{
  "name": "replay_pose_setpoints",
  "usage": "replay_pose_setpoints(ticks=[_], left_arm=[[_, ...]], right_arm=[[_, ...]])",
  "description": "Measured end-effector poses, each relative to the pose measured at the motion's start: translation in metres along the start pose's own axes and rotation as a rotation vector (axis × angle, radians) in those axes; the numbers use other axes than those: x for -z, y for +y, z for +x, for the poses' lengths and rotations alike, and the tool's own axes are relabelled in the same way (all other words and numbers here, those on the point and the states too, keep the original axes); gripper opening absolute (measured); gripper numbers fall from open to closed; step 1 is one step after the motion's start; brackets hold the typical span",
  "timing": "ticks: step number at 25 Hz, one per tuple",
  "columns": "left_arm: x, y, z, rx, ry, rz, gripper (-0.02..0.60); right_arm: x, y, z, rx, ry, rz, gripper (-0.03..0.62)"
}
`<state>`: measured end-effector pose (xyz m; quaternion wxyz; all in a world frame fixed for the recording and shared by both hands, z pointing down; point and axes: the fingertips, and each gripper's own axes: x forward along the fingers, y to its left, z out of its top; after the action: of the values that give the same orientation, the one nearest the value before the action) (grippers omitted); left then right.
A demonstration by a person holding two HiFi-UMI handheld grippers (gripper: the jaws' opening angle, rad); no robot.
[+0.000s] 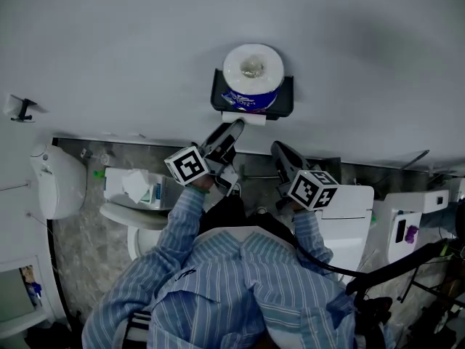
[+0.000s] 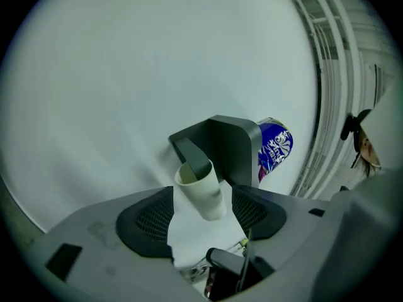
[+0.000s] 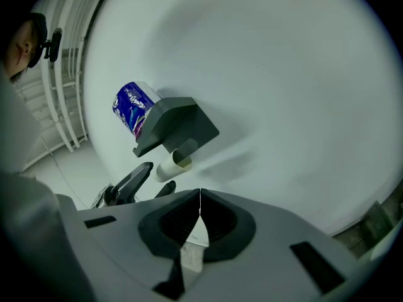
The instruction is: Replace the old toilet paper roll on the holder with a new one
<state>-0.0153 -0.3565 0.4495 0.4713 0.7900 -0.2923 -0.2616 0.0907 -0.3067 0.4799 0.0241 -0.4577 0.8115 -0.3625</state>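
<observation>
I see the wall (image 1: 109, 42) carrying the dark holder (image 1: 216, 97), with the blue-wrapped new roll (image 1: 253, 67) standing on top of it and the bare cardboard tube (image 2: 200, 190) on the holder's arm underneath. My left gripper (image 2: 201, 197) has its jaws wide apart, one on each side of the tube's near end, and as far as I can see neither pad presses on it. My right gripper (image 3: 200, 194) has its jaws closed on nothing, and from there the tube lies up and to the left, apart from them.
</observation>
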Motion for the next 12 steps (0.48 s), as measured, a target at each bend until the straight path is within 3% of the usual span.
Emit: replay_pose_setpoints(ticks=[8, 9, 10, 12], left_arm=[[-0.008, -0.01, 0.018, 0.15, 0.006, -0.169, 0.259], [-0.009, -0.012, 0.018, 0.167, 0.006, -0.185, 0.235], [-0.009, -0.012, 0.018, 0.178, 0.011, -0.188, 0.195], [-0.006, -0.013, 0.019, 0.183, 0.032, -0.162, 0.193]], right_arm=[[0.003, -0.005, 0.006, 0.034, 0.003, 0.016, 0.005], [0.003, -0.005, 0.007, 0.038, 0.003, 0.016, 0.005], [0.003, -0.006, 0.007, 0.042, 0.003, 0.017, 0.003], [0.004, -0.008, 0.006, 0.049, 0.002, 0.019, 0.003]])
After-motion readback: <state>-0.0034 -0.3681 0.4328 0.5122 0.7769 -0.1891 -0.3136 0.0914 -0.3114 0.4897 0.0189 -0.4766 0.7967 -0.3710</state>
